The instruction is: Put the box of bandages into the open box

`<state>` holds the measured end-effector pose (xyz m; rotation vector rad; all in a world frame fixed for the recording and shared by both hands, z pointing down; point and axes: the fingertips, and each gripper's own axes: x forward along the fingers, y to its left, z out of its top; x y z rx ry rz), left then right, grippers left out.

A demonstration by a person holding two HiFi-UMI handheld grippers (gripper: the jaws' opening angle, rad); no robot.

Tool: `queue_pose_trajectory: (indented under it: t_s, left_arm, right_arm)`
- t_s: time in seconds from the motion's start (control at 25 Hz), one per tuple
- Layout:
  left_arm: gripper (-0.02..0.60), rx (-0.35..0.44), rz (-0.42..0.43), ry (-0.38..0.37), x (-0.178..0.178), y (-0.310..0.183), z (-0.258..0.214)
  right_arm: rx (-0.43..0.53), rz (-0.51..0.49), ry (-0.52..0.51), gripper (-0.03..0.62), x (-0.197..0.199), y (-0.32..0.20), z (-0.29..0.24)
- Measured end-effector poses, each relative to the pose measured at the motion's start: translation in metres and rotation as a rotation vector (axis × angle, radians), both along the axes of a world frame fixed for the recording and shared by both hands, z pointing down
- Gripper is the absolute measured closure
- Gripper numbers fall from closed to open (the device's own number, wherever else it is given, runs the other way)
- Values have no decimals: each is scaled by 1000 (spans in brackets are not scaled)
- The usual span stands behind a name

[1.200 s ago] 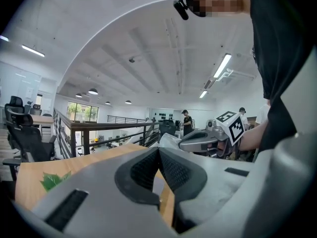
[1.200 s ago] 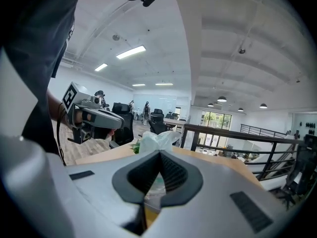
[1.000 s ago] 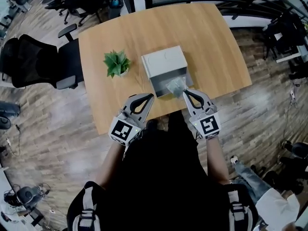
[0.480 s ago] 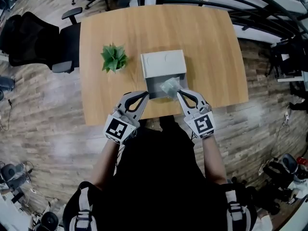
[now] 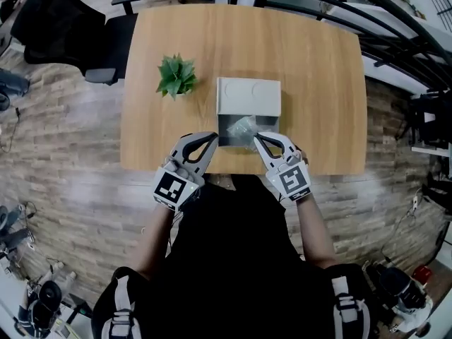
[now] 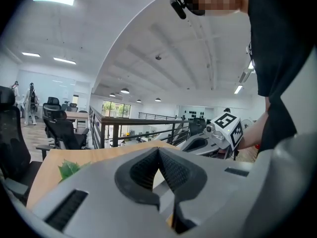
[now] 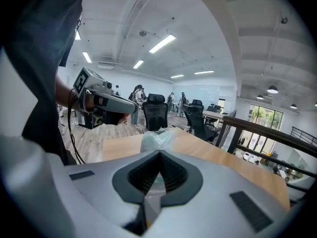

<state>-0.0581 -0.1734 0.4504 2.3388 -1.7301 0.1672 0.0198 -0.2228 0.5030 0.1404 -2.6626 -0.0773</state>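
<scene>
Setup: wooden table, seen from above. Grey open box sits near the table's middle, toward the person's edge. Its pale lid is folded back on the far side and the dark opening faces the person. Small green plant stands on the table to the left of the box, apart from it.

Right gripper: jaws clenched on the box of bandages, which looks like a pale greenish packet in crinkled clear wrap. In the right gripper view the tips meet, with the wrap caught between the pads and the rest of the packet bunched up just beyond them.

Position of the box of bandages: at the open box's dark opening, on its right-hand near side, in line with the front rim. Cannot tell whether it touches the bottom or hangs above it.

Left gripper: jaws pressed together, nothing between them. In the left gripper view the pads meet at the tip, and only tabletop and a pale box edge show through the gap below. It sits just beside the open box's near left corner, level with the right gripper. The two grippers flank the opening.

Surroundings: black office chairs stand off the table's far left corner, on a wood-plank floor.
</scene>
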Motion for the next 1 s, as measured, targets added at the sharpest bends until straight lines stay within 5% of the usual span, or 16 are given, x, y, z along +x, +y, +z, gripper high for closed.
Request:
queue_pose_trajectory:
  t_s: [0.52, 1.0]
  left_arm:
    - [558, 4, -213, 3, -4, 16, 9]
    - [560, -52, -354, 1, 10, 37, 19]
  right_arm:
    - [-53, -183, 85, 571, -7, -7, 53]
    - [-67, -254, 130, 571, -2, -13, 98]
